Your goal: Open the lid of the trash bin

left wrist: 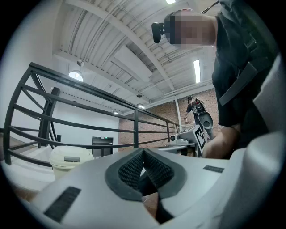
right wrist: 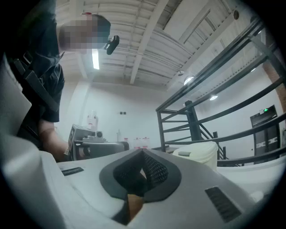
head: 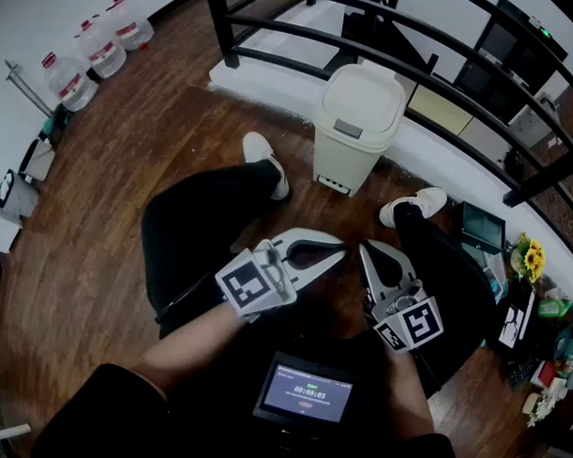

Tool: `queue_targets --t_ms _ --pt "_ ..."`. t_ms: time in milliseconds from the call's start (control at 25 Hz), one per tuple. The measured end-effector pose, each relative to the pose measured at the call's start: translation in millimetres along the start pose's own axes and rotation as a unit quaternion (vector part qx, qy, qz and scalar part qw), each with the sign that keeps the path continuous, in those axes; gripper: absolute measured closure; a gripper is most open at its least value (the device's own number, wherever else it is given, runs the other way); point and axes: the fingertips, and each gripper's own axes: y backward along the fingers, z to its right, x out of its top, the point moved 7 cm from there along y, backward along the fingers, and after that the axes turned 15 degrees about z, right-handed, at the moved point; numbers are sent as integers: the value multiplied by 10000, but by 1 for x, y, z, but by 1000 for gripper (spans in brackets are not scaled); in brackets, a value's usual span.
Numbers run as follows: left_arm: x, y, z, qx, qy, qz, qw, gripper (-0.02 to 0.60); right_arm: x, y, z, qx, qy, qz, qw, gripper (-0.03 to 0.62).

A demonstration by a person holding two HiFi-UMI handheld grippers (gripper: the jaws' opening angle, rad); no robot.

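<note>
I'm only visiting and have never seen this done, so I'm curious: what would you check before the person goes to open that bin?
1. Bin upright and in plain view ahead: ok.
2. Lid shut, so there is something to open: ok.
3. Left hand-held gripper empty: ok, jaws together on nothing.
4. Right hand-held gripper empty: ok, jaws together on nothing.
5. A gripper at the lid: not ok, both are held short of the bin and touch nothing.
6. How the lid opens, by the grey latch or the pedal at the base: cannot tell.
</note>
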Motion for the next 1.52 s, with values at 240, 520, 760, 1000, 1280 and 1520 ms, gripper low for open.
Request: queue_targets --t_ms 240,520,760,1000,1280,1520 --pt "-6 -6 -52 190 191 -19 9996 549 -6 -37 28 -45 202 -53 9998 582" --pt "1 -9 -117 126 212 11 9997 549 -17 -100 58 -165 175 -144 9996 582" --pt "-10 -1 -174 356 354 -188 9986 549 -52 -147 88 -388 -140 -310 9987 582" --pt "-26 -1 -216 504 494 -32 9975 549 -70 -170 102 -570 -276 -333 9974 582" --pt "-41 14 -234 620 537 70 9966 549 -94 -194 102 -552 -122 -394 9976 582" --pt "-57 24 -264 821 500 79 9953 549 -120 -216 113 -541 -382 -326 9973 582"
